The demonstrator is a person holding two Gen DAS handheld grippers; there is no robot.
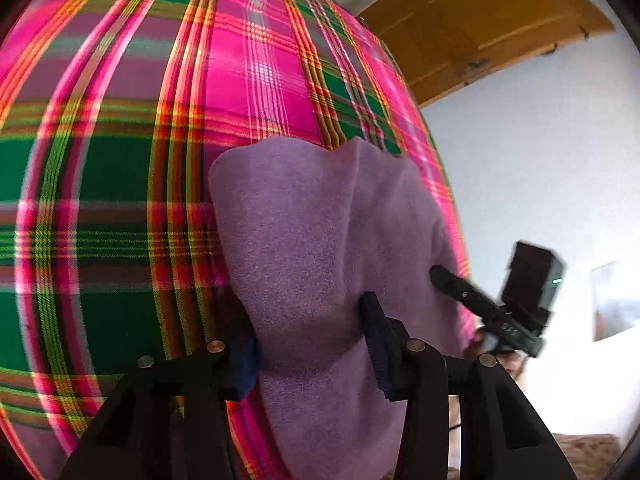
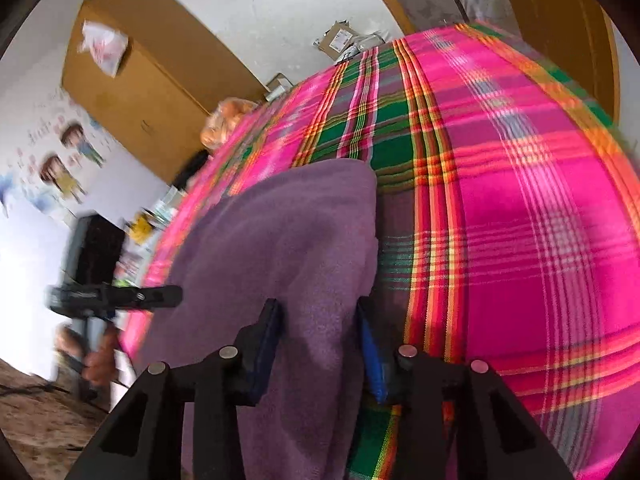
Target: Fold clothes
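Observation:
A purple fleece garment [image 1: 316,232] hangs over the pink and green plaid bedspread [image 1: 104,184]. My left gripper [image 1: 312,356] is shut on a bunched part of it, the cloth pinched between the blue pads [image 1: 378,348]. In the right wrist view the same purple garment [image 2: 288,240] runs between the fingers of my right gripper [image 2: 320,348], which is shut on it too. Each gripper shows in the other's view: the right gripper [image 1: 492,308] at the garment's right edge, the left gripper [image 2: 120,298] at its left edge, with a hand below it.
The plaid bedspread [image 2: 500,200] fills most of both views. A wooden wardrobe [image 2: 136,88] stands against the white wall, which carries cartoon stickers [image 2: 64,168]. Boxes [image 2: 340,38] and an orange bag [image 2: 224,120] lie beyond the bed's far edge. A patterned brown floor [image 2: 36,420] lies below.

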